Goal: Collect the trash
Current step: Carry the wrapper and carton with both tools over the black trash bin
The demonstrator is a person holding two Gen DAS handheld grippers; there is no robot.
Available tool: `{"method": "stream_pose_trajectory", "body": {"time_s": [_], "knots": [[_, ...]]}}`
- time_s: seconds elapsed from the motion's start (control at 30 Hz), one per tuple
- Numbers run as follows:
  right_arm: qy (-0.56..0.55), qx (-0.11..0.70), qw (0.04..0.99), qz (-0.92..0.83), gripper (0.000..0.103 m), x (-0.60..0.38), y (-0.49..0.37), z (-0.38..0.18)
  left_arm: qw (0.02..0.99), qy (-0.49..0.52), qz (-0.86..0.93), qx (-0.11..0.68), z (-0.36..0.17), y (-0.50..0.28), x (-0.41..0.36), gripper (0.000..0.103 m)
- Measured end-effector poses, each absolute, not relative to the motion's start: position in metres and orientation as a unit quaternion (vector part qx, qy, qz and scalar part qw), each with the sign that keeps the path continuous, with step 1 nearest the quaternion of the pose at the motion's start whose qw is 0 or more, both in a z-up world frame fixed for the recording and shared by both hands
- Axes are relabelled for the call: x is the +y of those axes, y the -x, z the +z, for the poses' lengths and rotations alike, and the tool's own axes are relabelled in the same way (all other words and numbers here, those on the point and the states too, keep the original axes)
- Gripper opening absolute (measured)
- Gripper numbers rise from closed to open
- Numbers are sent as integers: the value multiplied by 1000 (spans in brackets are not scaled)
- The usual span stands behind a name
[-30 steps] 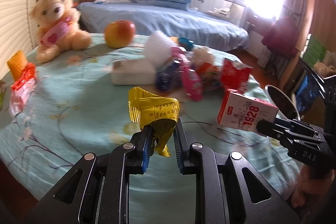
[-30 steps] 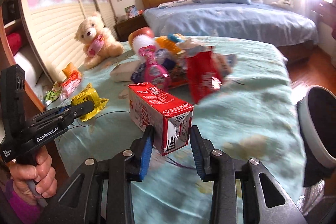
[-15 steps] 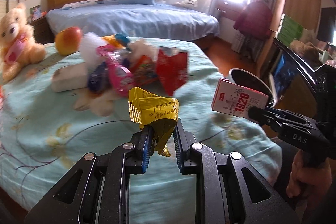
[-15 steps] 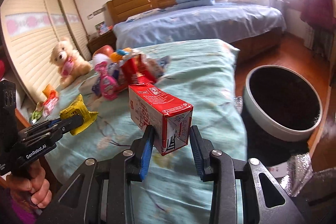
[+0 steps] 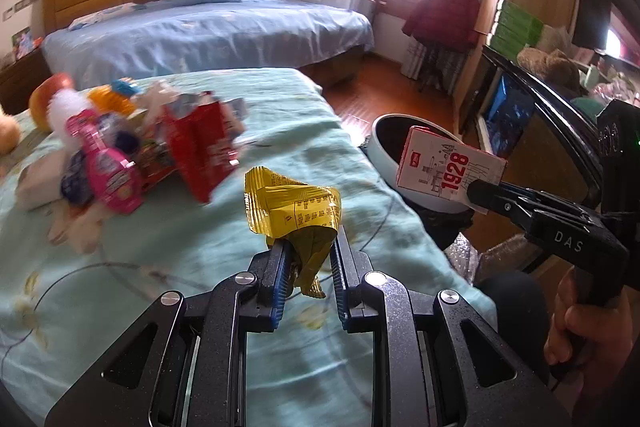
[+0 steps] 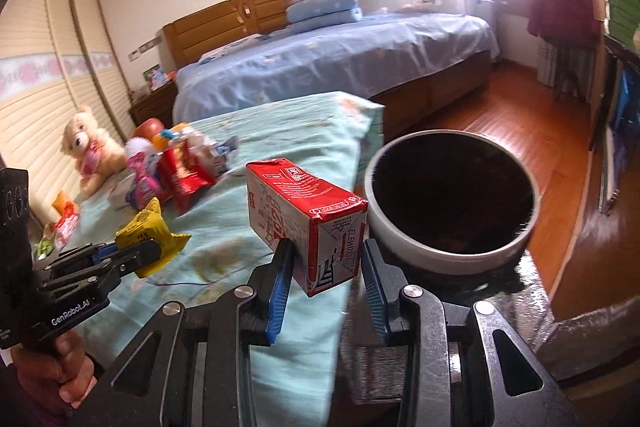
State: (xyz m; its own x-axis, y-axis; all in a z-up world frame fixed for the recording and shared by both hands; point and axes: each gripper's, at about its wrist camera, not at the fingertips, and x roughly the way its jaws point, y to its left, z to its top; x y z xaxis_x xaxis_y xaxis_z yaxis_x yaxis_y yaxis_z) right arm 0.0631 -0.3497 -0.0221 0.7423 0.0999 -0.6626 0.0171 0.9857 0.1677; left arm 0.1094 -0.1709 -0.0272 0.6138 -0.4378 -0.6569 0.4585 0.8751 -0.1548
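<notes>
My left gripper (image 5: 308,259) is shut on a crumpled yellow wrapper (image 5: 294,209), held above the pale green bedspread (image 5: 140,267). The same wrapper (image 6: 150,231) shows at the left of the right wrist view. My right gripper (image 6: 324,259) is shut on a red and white milk carton (image 6: 308,223), which hangs by the bed's edge just left of a round white bin (image 6: 452,253) with a dark inside. In the left wrist view the carton (image 5: 448,167) overlaps the bin's rim (image 5: 378,151).
A heap of wrappers and packets (image 5: 160,151) lies further back on the bedspread, with an apple (image 5: 46,99) and a teddy bear (image 6: 90,151) beyond. A blue bed (image 6: 340,59) stands behind. Wooden floor (image 6: 520,123) lies past the bin.
Both grippers have swung rightwards across the bed with their loads. The heap has slid left in both views and the bin has come into full view beside the carton.
</notes>
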Motion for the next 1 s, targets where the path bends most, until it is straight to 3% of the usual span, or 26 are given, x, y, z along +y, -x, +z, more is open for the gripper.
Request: {"method": "stream_pose_trajectory", "body": {"time_s": [1.0], "knots": [[-32,372,919,-123,35,-439,-103,-26,863,-47,-337,374,-18,-160,-293,18]]}}
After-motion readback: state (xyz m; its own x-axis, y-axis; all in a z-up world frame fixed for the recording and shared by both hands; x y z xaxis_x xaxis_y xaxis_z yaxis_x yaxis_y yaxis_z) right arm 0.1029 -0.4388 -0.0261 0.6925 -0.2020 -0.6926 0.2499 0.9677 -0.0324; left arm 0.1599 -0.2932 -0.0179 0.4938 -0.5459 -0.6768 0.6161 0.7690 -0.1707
